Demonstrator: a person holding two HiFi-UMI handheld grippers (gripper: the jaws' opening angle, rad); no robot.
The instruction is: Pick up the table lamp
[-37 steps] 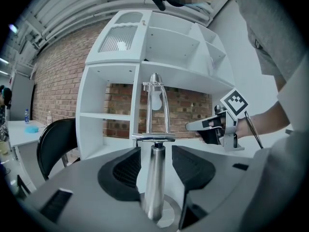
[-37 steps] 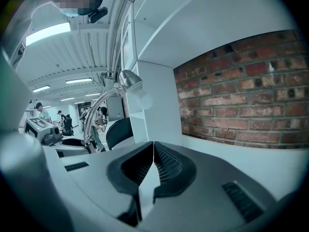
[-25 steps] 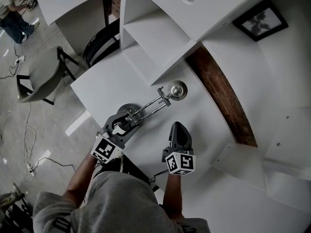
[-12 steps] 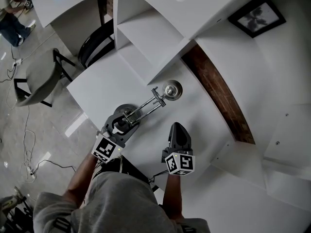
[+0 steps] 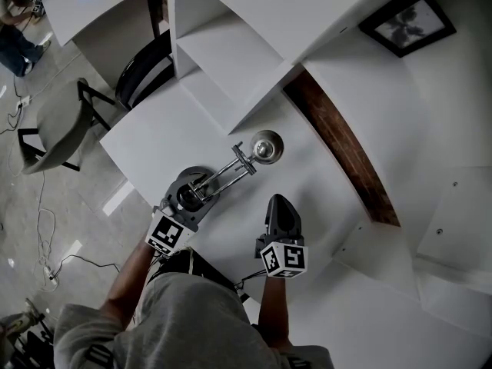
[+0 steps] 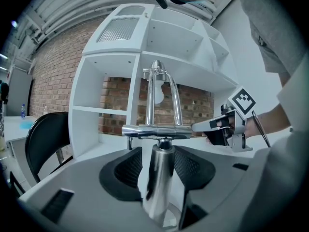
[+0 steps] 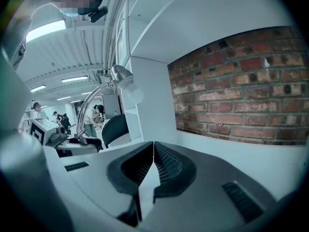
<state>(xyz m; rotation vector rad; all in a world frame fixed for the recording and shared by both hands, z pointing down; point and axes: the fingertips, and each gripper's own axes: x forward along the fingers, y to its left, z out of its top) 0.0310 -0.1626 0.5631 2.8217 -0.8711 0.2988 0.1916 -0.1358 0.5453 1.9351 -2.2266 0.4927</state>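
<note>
**Lift straight, grip firm**

Head view: my left gripper (image 5: 191, 197) clamps the table lamp (image 5: 244, 157) low down, at the near left of the desk (image 5: 150, 141). My right gripper (image 5: 281, 208) hovers just to the right.

Left gripper view: the pads (image 6: 126, 170) squeeze the chrome post (image 6: 158, 178). I'd raise it vertically and slowly, since it looks top-heavy.

Right gripper view: the jaws are together on nothing.

Count: one lamp, two grippers.

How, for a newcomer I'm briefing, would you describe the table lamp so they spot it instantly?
At the white desk, before the white shelf unit, is the table lamp. It's the only chrome thing there: twin-rod arm, dome head, post gripped by the left gripper.
</note>
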